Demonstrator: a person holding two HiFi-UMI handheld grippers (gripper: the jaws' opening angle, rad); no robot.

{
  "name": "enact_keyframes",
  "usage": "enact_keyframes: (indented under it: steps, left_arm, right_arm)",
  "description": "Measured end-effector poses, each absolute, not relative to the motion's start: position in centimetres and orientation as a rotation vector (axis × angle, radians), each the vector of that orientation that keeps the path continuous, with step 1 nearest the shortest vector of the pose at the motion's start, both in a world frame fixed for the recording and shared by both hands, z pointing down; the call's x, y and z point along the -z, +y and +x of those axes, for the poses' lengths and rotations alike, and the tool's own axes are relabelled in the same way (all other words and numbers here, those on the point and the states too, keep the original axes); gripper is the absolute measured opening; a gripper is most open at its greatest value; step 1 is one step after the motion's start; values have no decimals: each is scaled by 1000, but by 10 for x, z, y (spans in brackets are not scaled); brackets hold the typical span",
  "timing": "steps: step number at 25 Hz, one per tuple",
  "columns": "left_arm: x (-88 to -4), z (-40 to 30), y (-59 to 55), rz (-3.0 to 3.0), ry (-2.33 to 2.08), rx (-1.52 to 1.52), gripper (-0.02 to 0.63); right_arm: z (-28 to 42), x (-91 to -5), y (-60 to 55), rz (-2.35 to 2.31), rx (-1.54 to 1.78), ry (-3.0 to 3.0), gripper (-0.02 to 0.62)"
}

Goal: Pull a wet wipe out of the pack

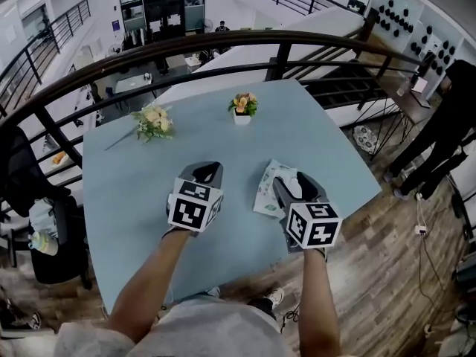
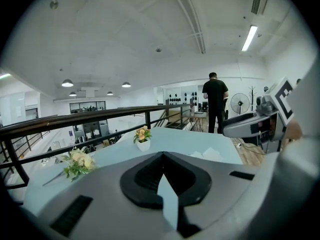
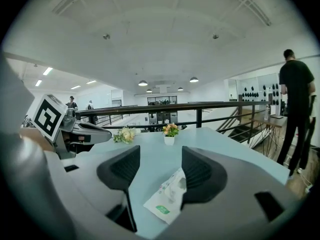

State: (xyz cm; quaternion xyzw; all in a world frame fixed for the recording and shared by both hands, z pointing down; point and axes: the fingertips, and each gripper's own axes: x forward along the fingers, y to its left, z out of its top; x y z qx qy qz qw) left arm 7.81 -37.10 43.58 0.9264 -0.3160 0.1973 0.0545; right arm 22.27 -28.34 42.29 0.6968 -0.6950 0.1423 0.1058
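1. The wet wipe pack [image 1: 266, 192] lies flat on the pale blue table [image 1: 134, 199], towards its right side.
2. The right gripper [image 1: 299, 187] hovers over the pack with its jaws spread apart. The pack shows in the gap between them, partly behind the right jaw.
3. The left gripper [image 1: 206, 173] is to the left, clear of the pack, its jaws closed tip to tip on nothing.
4. Farther back are a potted flower [image 1: 242, 108] and a bouquet [image 1: 153, 122].

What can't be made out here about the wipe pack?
- Head view: the right tongs cover the wet wipe pack's right side; whether anything sticks out of it is unclear.
- Right gripper view: the tongs overlap the pack's right edge; the label print is too small to read.
- Left gripper view: the left tongs' body hides nearly all of the pack.
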Motion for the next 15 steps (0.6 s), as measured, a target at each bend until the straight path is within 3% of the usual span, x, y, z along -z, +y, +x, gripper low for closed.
enact_keyframes:
  steps: [15]
  left_arm:
    - [-434, 118, -350, 2725, -1188, -664, -5]
  right_arm:
    - [269, -431, -280, 1841, -423, -2196, 244]
